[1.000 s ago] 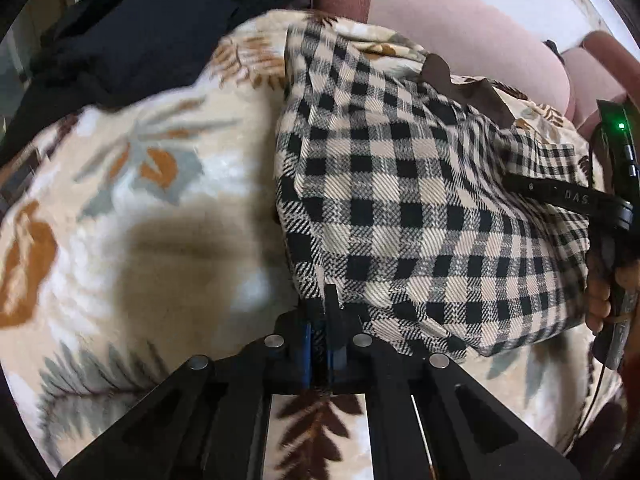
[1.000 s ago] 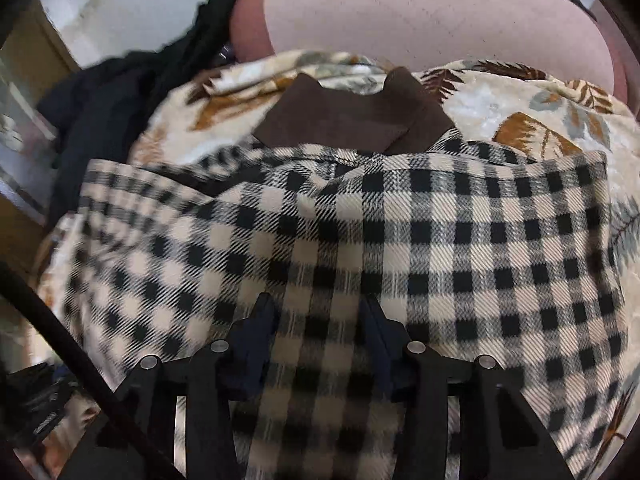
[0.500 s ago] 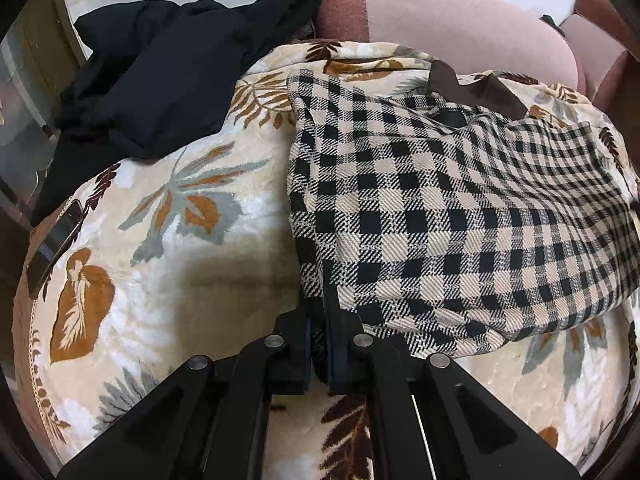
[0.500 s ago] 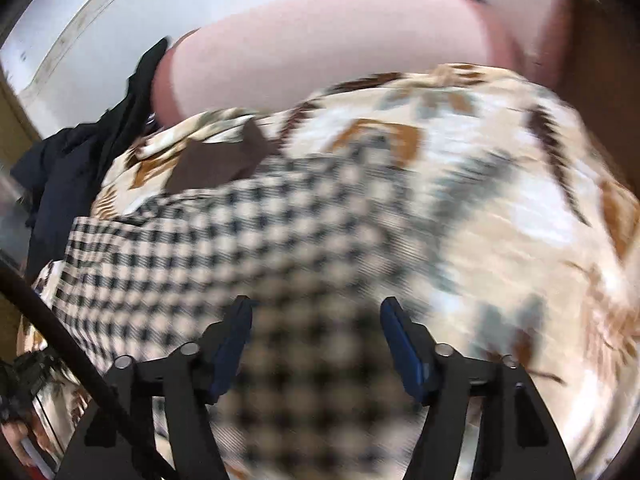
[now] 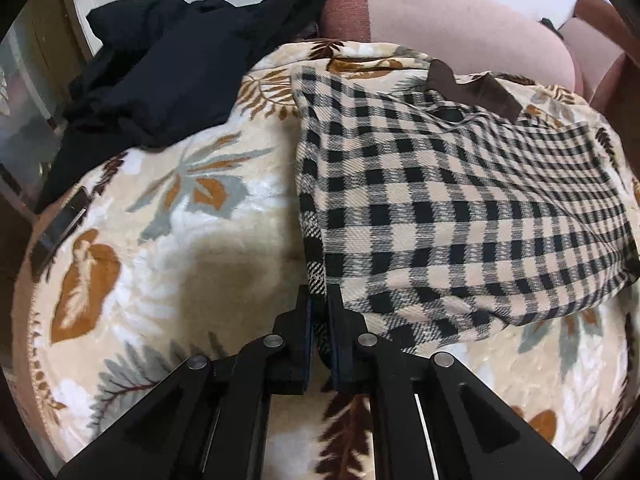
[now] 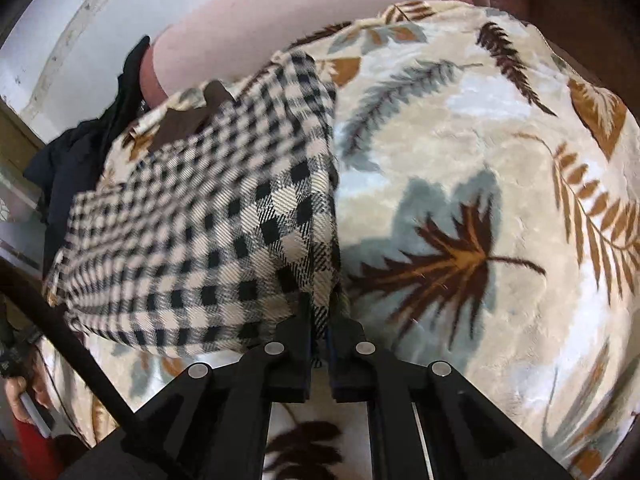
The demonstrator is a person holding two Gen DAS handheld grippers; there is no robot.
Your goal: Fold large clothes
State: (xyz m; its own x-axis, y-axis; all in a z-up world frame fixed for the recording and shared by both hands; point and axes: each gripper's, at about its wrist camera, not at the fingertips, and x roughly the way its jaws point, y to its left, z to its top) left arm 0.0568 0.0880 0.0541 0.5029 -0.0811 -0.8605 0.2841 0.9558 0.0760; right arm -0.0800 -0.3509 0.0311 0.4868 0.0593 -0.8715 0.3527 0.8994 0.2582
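The checked shirt (image 5: 460,216) lies on the leaf-patterned blanket (image 5: 168,240) as a narrowed panel, its sides apparently already turned in and its brown collar (image 5: 472,88) at the far end by the pink sofa back (image 5: 460,28); so the lengthwise folds look done, and the crosswise fold of hem toward collar is, I judge, what is left, along with any smoothing.

The left claw (image 5: 319,320) is clamped on the near left corner of the shirt, cloth visibly pinched between its pads; its jaws have eased apart very slightly, yet the fabric is held. The right claw (image 6: 320,320) has just snapped closed on the near right edge of the shirt (image 6: 208,232), with a strip of checked fabric caught between the jaws; so both near corners are in hand, which suits lifting the hem end up and over.

Around it: a heap of black clothing (image 5: 172,64) sits on the blanket at the far left, well apart from the shirt and probably waiting its turn; a person's hand (image 6: 24,396) shows at the lower left of the right wrist view, holding the other tool's handle. Nothing lies on the shirt or between it and the collar end; the soft, rounded blanket beneath may let the fold slip or go uneven.
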